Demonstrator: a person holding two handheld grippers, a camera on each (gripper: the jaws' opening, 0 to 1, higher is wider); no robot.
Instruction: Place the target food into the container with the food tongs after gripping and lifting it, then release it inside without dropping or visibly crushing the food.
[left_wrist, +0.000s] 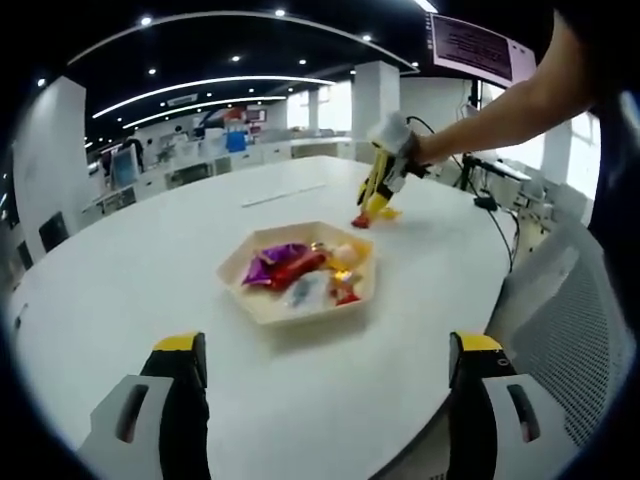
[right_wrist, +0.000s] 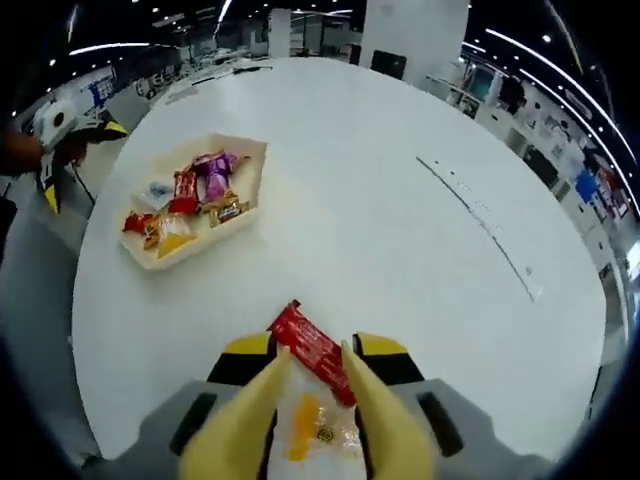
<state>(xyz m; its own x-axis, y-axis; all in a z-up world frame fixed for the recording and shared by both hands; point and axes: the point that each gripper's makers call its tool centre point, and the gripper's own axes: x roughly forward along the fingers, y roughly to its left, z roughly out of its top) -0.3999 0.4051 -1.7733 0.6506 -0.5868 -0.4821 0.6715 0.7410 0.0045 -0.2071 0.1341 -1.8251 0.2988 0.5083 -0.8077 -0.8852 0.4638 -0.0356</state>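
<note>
Tongs hold a red snack packet, carry to the tray comes next

Yellow food tongs (right_wrist: 318, 400), clamped in the right gripper (right_wrist: 315, 385), pinch a red snack packet (right_wrist: 312, 348) between their two arms, with a clear wrapper with an orange patch (right_wrist: 312, 432) lower down between them. The packet's free end sticks out past the tong tips toward the white round table (right_wrist: 400, 200); from the left gripper view the tongs (left_wrist: 376, 190) and packet (left_wrist: 360, 220) sit at or just above the tabletop, beyond the tray, and whether the packet has left the surface cannot be told. The container, a shallow pale hexagonal tray (right_wrist: 250, 150), lies well apart from the tongs toward the table's edge and already holds several wrapped sweets (right_wrist: 190, 200). The left gripper (left_wrist: 325, 410) hovers over the near rim of the table with its jaws spread wide and nothing between them. By these pictures the step in hand is the grip and lift. The next move calls for a steady carry across to the tray, squeeze kept light so the wrapper does not buckle, and the tongs eased apart only once the packet is low inside the tray walls
</note>
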